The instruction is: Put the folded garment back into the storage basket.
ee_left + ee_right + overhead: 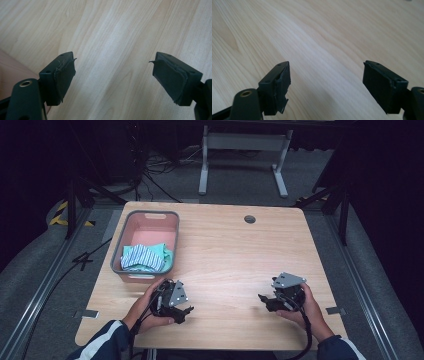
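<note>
A pink bin with a grey rim stands at the table's left side. A folded teal and white striped cloth lies in its near end. My left gripper rests low over the wood just in front of the bin, held in a hand, jaws pointing right. Its jaws stand wide open with bare wood between them. My right gripper is held near the table's right front, jaws pointing left. Its jaws are also wide apart over bare wood, holding nothing.
The light wooden table has a round cable hole at the back. Behind it stands a white frame on a grey floor. Metal rails run along both sides.
</note>
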The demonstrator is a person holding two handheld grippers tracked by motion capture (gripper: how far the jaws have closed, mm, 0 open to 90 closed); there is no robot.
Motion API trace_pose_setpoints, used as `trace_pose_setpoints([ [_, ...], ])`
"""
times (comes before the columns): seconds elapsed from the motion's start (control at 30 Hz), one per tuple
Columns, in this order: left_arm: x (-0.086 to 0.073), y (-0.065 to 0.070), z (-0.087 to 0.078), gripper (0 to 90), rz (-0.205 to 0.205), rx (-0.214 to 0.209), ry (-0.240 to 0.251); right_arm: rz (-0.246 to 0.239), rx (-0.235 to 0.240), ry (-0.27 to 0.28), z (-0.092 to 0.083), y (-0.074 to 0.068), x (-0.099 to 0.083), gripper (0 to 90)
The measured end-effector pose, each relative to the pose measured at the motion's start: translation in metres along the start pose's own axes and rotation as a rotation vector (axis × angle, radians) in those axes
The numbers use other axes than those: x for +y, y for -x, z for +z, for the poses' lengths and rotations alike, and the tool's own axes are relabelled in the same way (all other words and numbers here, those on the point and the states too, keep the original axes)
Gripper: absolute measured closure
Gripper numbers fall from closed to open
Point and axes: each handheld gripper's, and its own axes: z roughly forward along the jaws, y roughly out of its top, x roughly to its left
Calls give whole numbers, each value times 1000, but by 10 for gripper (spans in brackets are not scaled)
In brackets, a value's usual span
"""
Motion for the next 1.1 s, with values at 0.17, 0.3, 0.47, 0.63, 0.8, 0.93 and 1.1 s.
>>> trace_pose_setpoints([
  [0.17, -10, -1, 2, 177, -11, -25, 5, 63, 6, -18, -3, 11, -34, 228],
  [0.3, -18, -1, 6, 171, -37, -66, 3, 121, -1, -14, -7, 17, -56, 225],
  [0.47, -27, 0, 13, 167, -99, -96, 5, 202, 6, 28, -14, 24, -74, 205],
  [0.63, -35, -5, 20, 147, -210, -146, 60, 265, 8, 37, -16, 29, -82, 169],
  [0.8, -34, -5, 20, 135, -207, -144, 55, 271, 6, 36, -16, 29, -82, 165],
  [0.93, -34, -6, 20, 132, -207, -143, 53, 271, 6, 35, -16, 29, -82, 161],
  [1.1, -34, -6, 20, 130, -207, -143, 52, 270, 3, 31, -15, 30, -82, 156],
])
